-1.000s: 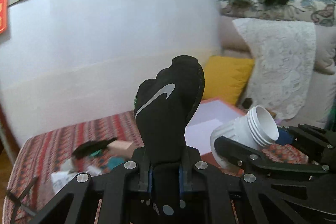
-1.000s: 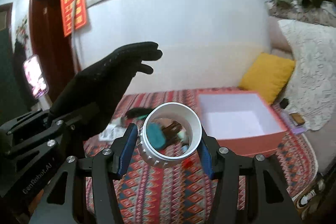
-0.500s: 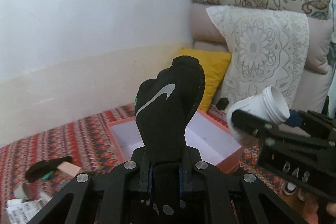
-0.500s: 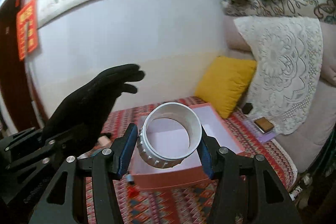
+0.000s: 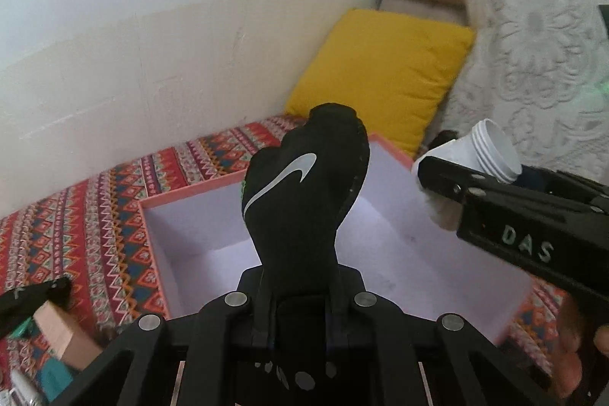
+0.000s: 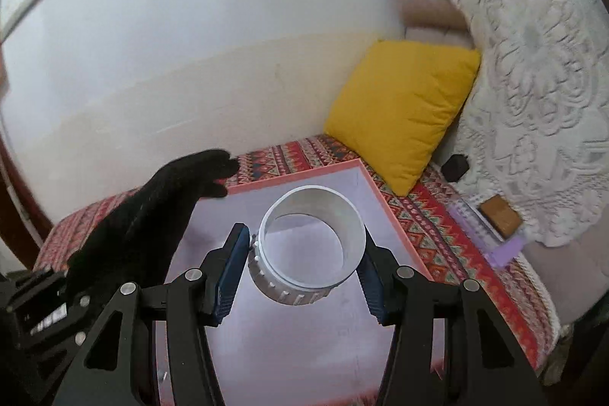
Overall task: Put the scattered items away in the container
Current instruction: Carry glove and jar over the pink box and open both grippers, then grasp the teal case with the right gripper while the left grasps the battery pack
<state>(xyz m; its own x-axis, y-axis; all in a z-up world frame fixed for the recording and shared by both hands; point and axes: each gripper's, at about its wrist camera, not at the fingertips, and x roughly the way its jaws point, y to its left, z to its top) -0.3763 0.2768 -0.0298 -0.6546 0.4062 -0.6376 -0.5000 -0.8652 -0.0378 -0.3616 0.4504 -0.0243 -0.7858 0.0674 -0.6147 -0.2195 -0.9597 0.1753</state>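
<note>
Pink box (image 6: 388,212) bare inside; left tongs (image 5: 300,295) clamp glove (image 5: 304,185), right tongs (image 6: 300,276) clamp white jar (image 6: 310,246).

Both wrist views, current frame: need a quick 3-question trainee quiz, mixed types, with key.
1. True or false: the left tongs are shut on a black glove.
2. Multiple choice: what do the right tongs hold? A) a yellow cushion B) a white threaded jar, mouth open C) a wooden block
3. Fill in: both held items hang over the open ____ with the orange rim.

Key
1. True; the glove stands up out of the closed tongs.
2. B; the white jar sits between the blue pads, and the cushion lies against the wall.
3. box; its pale inside shows beneath both.
</note>
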